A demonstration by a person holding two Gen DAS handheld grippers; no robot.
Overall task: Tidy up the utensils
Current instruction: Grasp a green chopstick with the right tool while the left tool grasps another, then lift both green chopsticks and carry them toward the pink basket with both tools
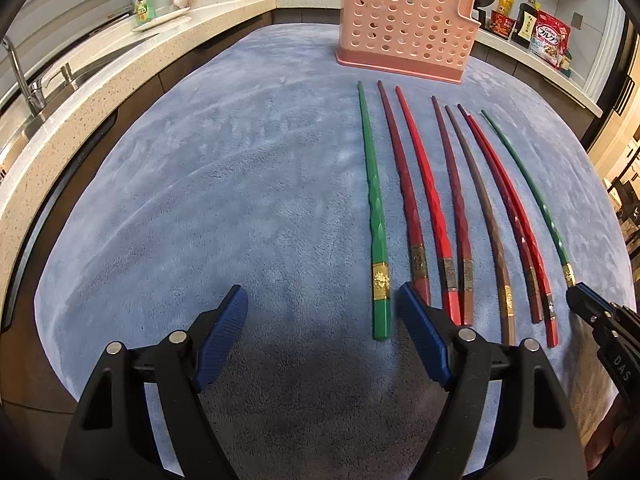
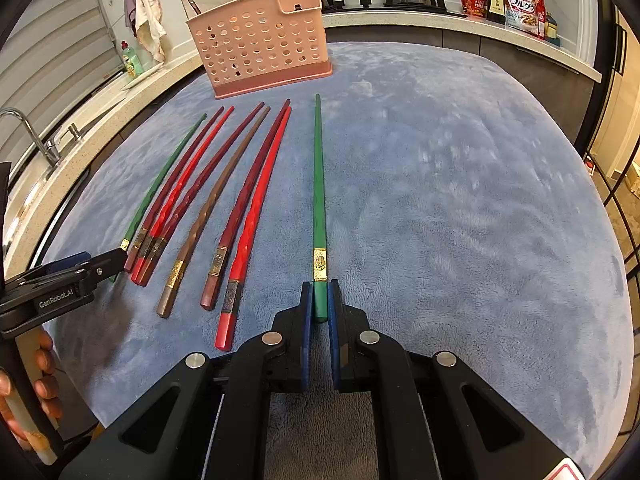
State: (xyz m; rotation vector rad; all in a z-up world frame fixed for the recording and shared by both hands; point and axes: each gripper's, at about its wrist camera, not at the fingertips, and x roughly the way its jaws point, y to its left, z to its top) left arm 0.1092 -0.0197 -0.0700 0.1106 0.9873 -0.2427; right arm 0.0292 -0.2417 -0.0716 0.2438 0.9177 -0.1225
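Ridged blue fingers (image 2: 307,320) pinching faceted green chopstick (image 2: 319,200)

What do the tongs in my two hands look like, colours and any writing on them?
Both tongs are black plastic with blue ribbed finger pads and round silver pivot bolts. The left tongs carry white "GenRobot.AI" lettering on the side, seen from the right wrist view. The right tongs show white letters "DAS" on the side. No cables are visible.
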